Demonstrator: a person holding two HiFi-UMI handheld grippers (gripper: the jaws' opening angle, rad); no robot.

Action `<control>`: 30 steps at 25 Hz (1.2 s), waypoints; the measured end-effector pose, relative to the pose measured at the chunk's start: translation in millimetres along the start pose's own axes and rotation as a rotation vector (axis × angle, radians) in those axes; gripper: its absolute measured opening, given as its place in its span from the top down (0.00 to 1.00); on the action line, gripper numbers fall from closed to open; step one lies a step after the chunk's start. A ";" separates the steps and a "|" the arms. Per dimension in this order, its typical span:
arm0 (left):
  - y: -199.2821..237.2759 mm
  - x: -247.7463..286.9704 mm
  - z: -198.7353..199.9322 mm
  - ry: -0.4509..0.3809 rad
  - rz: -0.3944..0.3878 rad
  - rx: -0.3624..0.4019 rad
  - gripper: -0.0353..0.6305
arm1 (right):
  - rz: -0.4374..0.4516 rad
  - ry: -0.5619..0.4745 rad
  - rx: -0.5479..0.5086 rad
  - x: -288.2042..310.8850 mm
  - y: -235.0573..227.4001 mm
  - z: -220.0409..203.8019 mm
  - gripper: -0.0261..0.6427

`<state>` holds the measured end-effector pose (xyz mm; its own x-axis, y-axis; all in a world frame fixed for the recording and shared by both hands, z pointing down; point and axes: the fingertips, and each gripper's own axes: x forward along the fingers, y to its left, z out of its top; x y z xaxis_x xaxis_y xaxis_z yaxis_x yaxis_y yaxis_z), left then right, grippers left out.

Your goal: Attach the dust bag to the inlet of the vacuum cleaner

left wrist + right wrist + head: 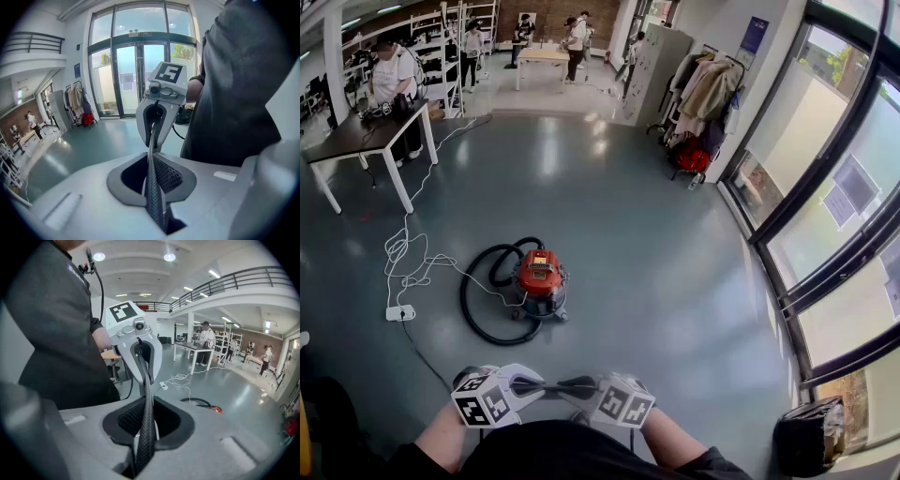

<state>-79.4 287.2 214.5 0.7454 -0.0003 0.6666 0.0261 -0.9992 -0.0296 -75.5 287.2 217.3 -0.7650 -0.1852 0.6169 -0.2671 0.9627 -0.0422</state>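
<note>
A grey floor (pixel 656 234) fills the head view. At its centre stands the red vacuum cleaner (pixel 542 279), with its black hose (pixel 478 319) looped at its left. At bottom centre we hold the left gripper (pixel 546 385) and right gripper (pixel 572 383) tip to tip, well apart from the machine. Each gripper's jaws are pressed together.
</note>
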 end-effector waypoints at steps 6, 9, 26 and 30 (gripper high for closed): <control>-0.1 -2.0 0.0 0.000 0.000 -0.005 0.88 | 0.000 0.011 -0.001 -0.6 -0.9 -1.0 0.91; -1.6 -0.8 -1.7 0.002 0.000 -0.007 0.88 | 0.008 0.006 0.001 0.8 0.7 -2.4 0.91; 1.4 20.1 15.0 0.023 0.017 -0.022 0.88 | 0.056 -0.039 -0.003 -18.1 -9.1 -16.6 0.90; 3.1 31.0 22.6 0.033 0.032 -0.037 0.88 | 0.075 -0.046 -0.019 -27.1 -13.9 -25.2 0.90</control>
<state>-41.1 285.0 218.3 0.7233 -0.0326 0.6897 -0.0222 -0.9995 -0.0240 -36.3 283.8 220.9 -0.8088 -0.1211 0.5755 -0.1974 0.9777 -0.0717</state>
